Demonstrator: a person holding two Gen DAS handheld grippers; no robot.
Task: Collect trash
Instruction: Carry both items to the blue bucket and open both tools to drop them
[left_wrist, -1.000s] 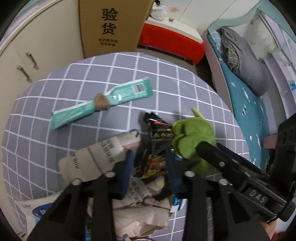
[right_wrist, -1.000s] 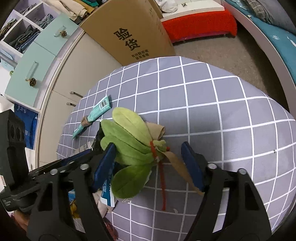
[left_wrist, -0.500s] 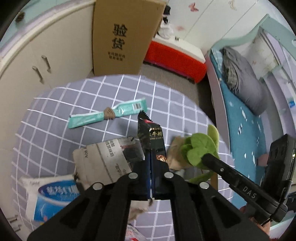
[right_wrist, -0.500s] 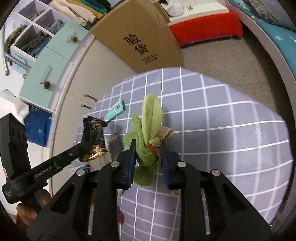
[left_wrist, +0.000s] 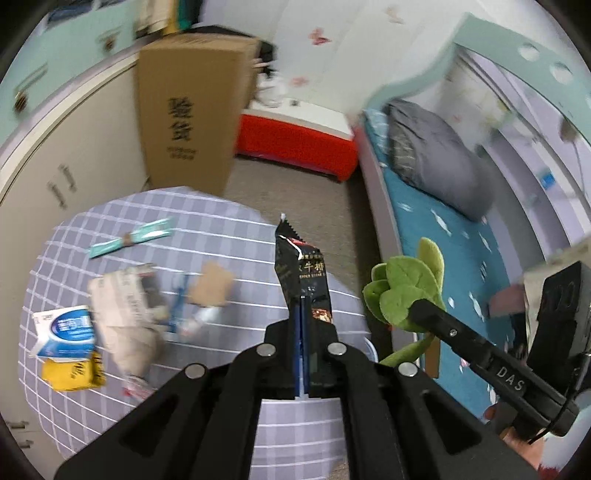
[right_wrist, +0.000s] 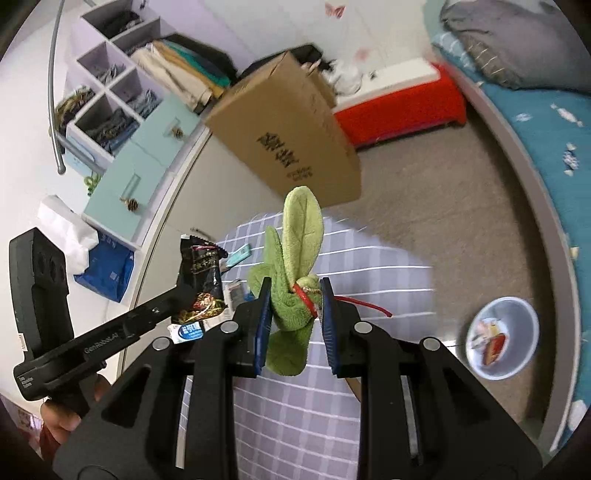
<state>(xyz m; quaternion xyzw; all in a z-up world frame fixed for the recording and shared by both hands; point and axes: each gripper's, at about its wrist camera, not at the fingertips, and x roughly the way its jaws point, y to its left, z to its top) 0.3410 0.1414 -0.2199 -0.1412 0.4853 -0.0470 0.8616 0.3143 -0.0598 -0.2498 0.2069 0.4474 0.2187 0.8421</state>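
Note:
My left gripper (left_wrist: 301, 306) is shut on a black snack wrapper (left_wrist: 301, 269) and holds it above the round table (left_wrist: 229, 236); the wrapper also shows in the right wrist view (right_wrist: 201, 284). My right gripper (right_wrist: 295, 299) is shut on a green plush leaf toy (right_wrist: 295, 258) with a red string, held above the table; the toy also shows in the left wrist view (left_wrist: 402, 288). On the table lie a teal wrapper (left_wrist: 133, 238), crumpled newspaper (left_wrist: 125, 314), a blue-white packet (left_wrist: 66, 332), a yellow packet (left_wrist: 72, 374) and a brown paper scrap (left_wrist: 212, 284).
A small bin (right_wrist: 502, 336) with trash in it stands on the floor at the right, by the bed (right_wrist: 554, 122). A tall cardboard box (left_wrist: 188, 110) and a red-and-white box (left_wrist: 295, 140) stand beyond the table. Cabinets (left_wrist: 55, 155) line the left.
Both grippers have risen from the table with their items, the left with the wrapper, the right with the plush leaf. The bin has come into the right view.

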